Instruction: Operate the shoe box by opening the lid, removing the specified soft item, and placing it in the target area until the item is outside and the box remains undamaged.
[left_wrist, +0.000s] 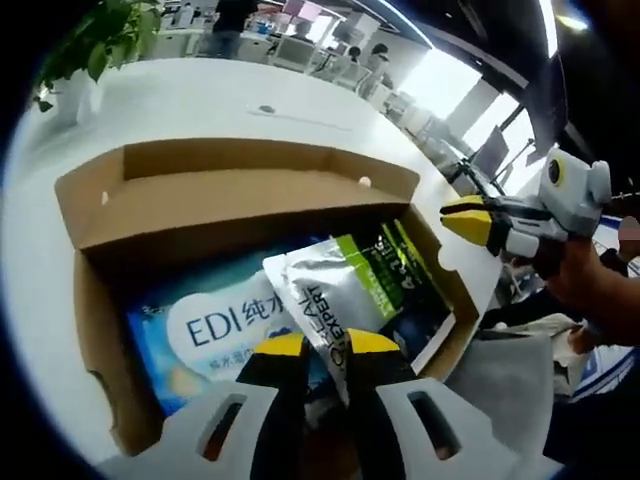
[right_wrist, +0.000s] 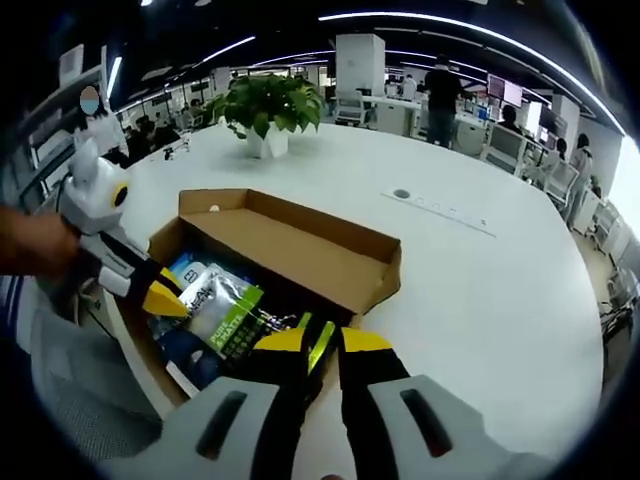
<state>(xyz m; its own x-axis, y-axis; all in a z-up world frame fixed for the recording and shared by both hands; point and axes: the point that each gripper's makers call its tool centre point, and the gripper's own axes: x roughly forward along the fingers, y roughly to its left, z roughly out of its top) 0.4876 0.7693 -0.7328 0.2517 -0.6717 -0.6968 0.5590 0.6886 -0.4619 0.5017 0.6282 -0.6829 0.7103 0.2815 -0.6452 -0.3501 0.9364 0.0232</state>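
A broad, smooth white table (right_wrist: 480, 270) spreads out glossy under the office lights, and on it sits the brown corrugated shoe box (left_wrist: 95, 300), lid (left_wrist: 250, 195) folded back and standing open. Inside lies a flat blue wipes pack (left_wrist: 200, 330) with white lettering, and on top of it a crinkly silver-and-green pouch (left_wrist: 330, 290), lifted at one corner. The left gripper (left_wrist: 330, 350) has its yellow-tipped jaws pinched onto the pouch's silvery edge, down in the box. The right gripper (right_wrist: 322, 345) hovers over the box's near wall, jaws parted a little, nothing between them. A leafy potted plant (right_wrist: 265, 105) stands beyond.
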